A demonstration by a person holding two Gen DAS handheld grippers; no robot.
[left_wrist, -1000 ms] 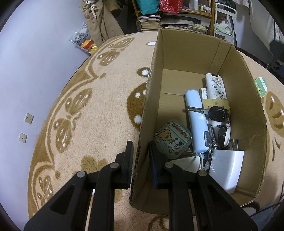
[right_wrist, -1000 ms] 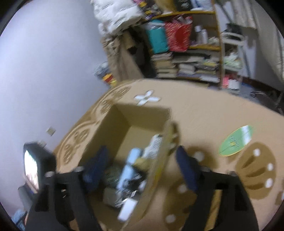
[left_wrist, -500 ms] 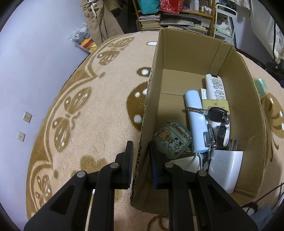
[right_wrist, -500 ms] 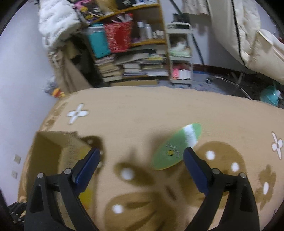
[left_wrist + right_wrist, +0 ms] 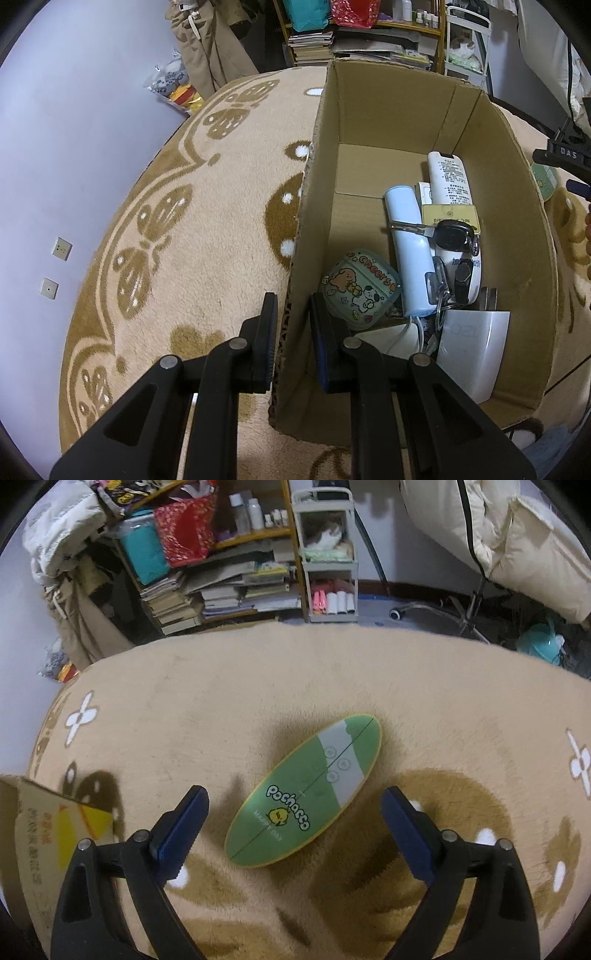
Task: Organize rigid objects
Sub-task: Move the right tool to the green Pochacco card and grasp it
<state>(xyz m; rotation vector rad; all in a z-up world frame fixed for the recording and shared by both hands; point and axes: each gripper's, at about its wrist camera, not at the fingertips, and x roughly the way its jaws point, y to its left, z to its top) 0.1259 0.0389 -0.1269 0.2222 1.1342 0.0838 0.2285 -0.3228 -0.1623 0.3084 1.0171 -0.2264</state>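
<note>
A cardboard box (image 5: 388, 122) stands on the beige carpet. Inside lie a white remote (image 5: 448, 177), a pale blue tube (image 5: 408, 243), a car key (image 5: 452, 236), a green cartoon case (image 5: 360, 288) and a white charger (image 5: 472, 343). My left gripper (image 5: 291, 332) is shut on the box's left wall (image 5: 301, 258). My right gripper (image 5: 295, 827) is open, its fingers either side of the near end of a green oval Pochacco item (image 5: 306, 794) lying flat on the carpet. That item's edge shows right of the box in the left wrist view (image 5: 545, 181).
A box corner (image 5: 48, 823) sits at the left of the right wrist view. Bookshelves (image 5: 229, 572), a white cart (image 5: 328, 561) and a chair base (image 5: 436, 613) stand beyond the carpet's far edge. A wall (image 5: 74, 129) runs along the left.
My right gripper has swung away from the box to the right and now hovers over the green oval item. My left gripper has kept its hold on the box wall.
</note>
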